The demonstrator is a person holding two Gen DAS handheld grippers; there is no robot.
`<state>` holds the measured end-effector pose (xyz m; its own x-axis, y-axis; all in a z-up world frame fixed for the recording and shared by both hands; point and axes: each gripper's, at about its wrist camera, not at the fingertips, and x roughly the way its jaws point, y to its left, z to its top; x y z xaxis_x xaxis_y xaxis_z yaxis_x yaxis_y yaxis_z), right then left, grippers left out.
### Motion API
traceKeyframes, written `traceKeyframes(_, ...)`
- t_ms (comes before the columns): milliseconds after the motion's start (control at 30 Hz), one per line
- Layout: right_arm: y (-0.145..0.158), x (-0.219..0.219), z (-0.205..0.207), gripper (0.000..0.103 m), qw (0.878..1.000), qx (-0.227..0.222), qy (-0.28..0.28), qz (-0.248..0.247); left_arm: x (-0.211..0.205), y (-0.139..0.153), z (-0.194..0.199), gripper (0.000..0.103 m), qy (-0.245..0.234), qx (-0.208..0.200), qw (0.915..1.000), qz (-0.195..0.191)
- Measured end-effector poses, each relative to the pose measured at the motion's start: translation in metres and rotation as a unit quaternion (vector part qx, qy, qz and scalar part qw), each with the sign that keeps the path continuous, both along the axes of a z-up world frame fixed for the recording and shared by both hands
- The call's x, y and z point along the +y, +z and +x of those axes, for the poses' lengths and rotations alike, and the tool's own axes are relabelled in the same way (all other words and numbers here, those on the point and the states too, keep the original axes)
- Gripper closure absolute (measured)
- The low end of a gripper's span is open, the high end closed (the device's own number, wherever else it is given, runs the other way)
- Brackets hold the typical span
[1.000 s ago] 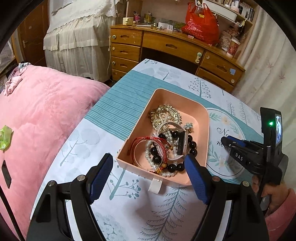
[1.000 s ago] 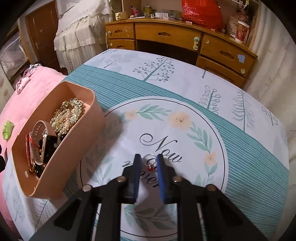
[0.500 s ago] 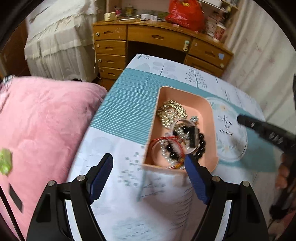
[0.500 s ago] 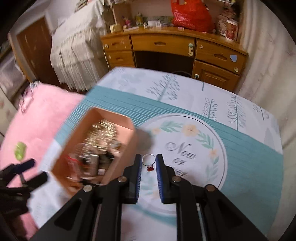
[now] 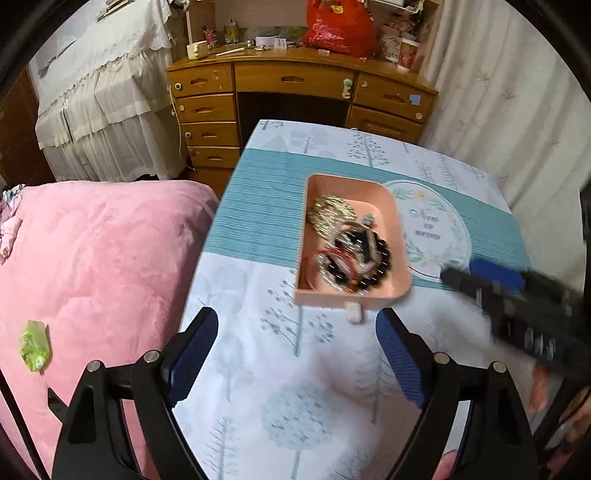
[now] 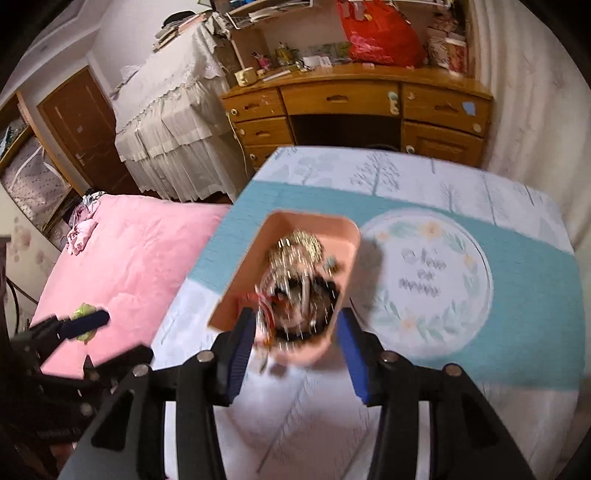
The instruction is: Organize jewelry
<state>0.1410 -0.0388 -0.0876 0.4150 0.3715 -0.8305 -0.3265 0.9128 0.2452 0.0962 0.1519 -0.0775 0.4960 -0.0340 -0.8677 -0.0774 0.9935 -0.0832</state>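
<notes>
A pink tray [image 5: 400, 236] [image 6: 347, 229] sits on the tree-print tablecloth [image 5: 295, 369] and holds a gold chain pile [image 5: 330, 216], black beads [image 5: 376, 266], pearls and red cords. My left gripper [image 5: 297, 350] is open and empty, short of the tray's near edge. My right gripper [image 6: 295, 354] is open and empty above the tray's near end. It shows blurred in the left wrist view [image 5: 491, 280], right of the tray. The small ring is not visible between its fingers.
A pink quilt [image 5: 92, 266] with a green scrap [image 5: 35, 345] lies left of the table. A wooden desk [image 5: 295, 85] with a red bag [image 5: 340, 27] stands behind. A curtain [image 5: 498, 92] hangs at the right.
My right gripper, earlier shut on a small ring, has swung left over the tray and opened; the ring is gone from it. My left gripper pulled back from the tray.
</notes>
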Motion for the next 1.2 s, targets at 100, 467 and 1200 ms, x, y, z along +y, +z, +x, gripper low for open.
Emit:
traceKeyframes(100,-0.003,-0.022,-0.032,0.027,1.000,0.019,-0.006,0.003,-0.018,0.002,-0.019,0.017,0.004,0.021,0.9989,-0.042)
traceKeyframes(467,0.015,-0.150,-0.169,0.006,0.983,0.082,-0.153,-0.065,-0.125,0.059,-0.089,0.008,-0.100,-0.001,0.9949,0.010)
traceKeyframes(1200,0.101,-0.157,-0.195,0.006,0.982,-0.023,-0.183,-0.045,-0.157,0.103,-0.124,0.001,-0.045,-0.066,0.9922,0.096)
